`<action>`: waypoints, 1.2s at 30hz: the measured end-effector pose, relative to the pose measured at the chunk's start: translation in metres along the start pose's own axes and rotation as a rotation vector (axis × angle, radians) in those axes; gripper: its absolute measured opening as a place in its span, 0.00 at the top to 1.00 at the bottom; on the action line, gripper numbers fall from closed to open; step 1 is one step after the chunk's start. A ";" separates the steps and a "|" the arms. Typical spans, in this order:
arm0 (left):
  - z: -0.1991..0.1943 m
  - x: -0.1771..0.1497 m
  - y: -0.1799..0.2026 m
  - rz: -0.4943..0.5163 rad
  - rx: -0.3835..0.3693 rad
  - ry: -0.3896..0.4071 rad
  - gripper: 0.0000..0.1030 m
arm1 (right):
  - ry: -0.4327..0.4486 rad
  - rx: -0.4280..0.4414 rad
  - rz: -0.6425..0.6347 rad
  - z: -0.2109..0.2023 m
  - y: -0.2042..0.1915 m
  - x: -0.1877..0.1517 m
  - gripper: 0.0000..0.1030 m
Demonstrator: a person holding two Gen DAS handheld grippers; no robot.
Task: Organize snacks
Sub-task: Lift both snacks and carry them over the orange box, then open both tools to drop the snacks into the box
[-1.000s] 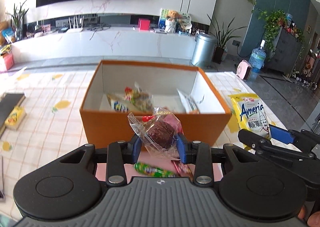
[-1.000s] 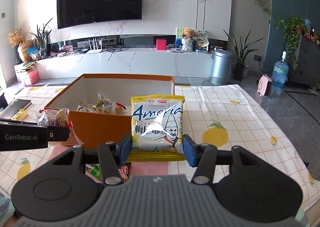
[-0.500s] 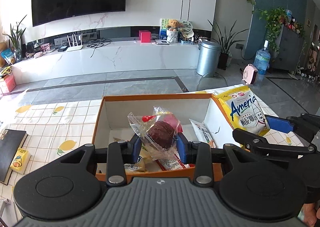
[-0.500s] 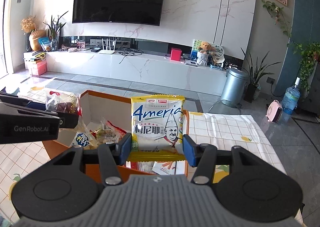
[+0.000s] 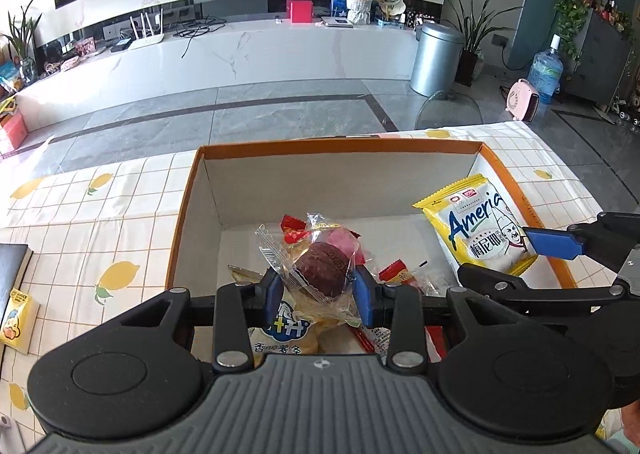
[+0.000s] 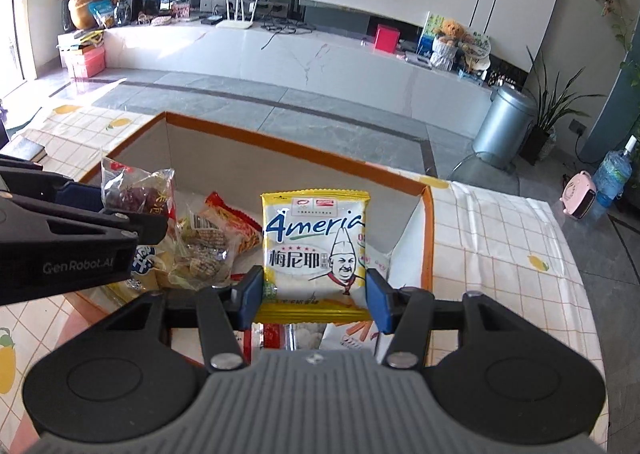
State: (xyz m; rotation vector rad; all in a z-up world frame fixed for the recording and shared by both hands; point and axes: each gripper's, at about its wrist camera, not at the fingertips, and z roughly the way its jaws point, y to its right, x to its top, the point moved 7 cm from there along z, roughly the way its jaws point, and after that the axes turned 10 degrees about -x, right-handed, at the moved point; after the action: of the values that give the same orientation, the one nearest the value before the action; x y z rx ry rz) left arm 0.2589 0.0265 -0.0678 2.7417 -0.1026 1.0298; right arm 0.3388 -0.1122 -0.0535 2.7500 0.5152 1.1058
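Left gripper [image 5: 318, 288] clamps a wrapped brown cake [image 5: 322, 268], right gripper [image 6: 315, 294] clamps a yellow snack packet [image 6: 316, 244], both above the orange box [image 5: 340, 145] holding assorted snacks [image 6: 208, 244] at frame centre.

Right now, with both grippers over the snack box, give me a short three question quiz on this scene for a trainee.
1. True or false: the left gripper is shut on the clear-wrapped brown cake.
2. Which packet does the right gripper hold? A) the yellow Ameria packet B) a green candy C) a red box
3. Fill in: both held snacks hang over the open ______ box.

Key
1. True: the blue pads press the wrapper from both sides.
2. A: it stands upright between the pads.
3. Orange: other snacks already lie inside it, on the lemon-print tablecloth.
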 end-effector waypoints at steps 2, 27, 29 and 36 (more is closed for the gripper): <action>0.005 -0.001 -0.004 -0.003 0.005 -0.018 0.60 | -0.028 0.003 -0.010 0.012 -0.003 0.000 0.50; 0.037 0.005 -0.006 0.054 0.082 -0.136 0.56 | -0.211 0.001 -0.099 0.078 -0.021 -0.012 0.50; 0.036 0.006 -0.006 0.055 0.091 -0.132 0.53 | -0.210 0.001 -0.097 0.077 -0.019 -0.011 0.49; 0.031 0.008 -0.009 0.082 0.140 -0.111 0.37 | -0.189 0.005 -0.101 0.066 -0.021 -0.008 0.41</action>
State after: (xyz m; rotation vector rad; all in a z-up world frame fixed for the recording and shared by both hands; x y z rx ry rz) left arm 0.2857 0.0288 -0.0870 2.9439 -0.1674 0.9376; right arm 0.3735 -0.0949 -0.1117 2.7606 0.6234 0.8132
